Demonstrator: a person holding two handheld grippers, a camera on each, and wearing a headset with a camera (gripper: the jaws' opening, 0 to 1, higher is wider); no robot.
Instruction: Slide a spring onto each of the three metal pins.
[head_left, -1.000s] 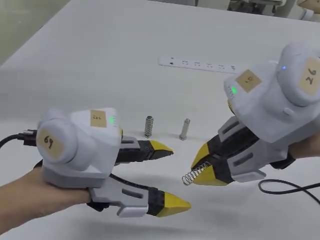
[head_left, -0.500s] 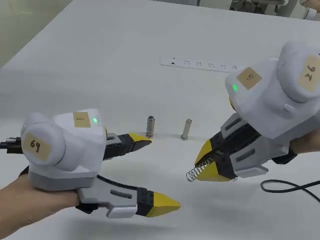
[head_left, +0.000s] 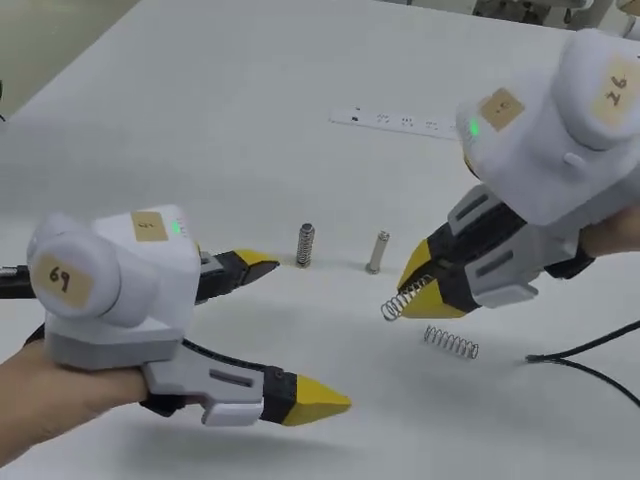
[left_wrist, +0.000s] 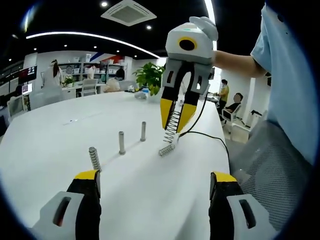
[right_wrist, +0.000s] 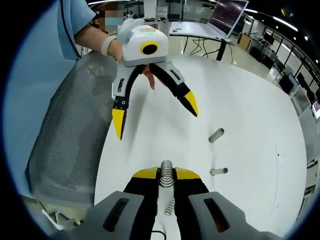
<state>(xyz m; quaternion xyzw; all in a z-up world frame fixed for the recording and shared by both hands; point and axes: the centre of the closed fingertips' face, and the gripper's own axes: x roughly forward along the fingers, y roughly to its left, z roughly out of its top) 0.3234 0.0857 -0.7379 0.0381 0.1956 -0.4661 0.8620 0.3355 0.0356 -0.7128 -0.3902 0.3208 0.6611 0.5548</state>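
We see the right gripper (head_left: 412, 292) clamped on a spring (head_left: 392, 308) — left gripper (head_left: 311, 334) spread wide apart, loose spring (head_left: 450, 342) on the tabletop (head_left: 200, 120).

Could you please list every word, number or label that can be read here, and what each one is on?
"69": tan sticker on the left gripper.
"26": tan sticker on the right gripper.
Too small to read: the smaller top sticker on the left gripper, its match on the right gripper, and the markings on the power strip.
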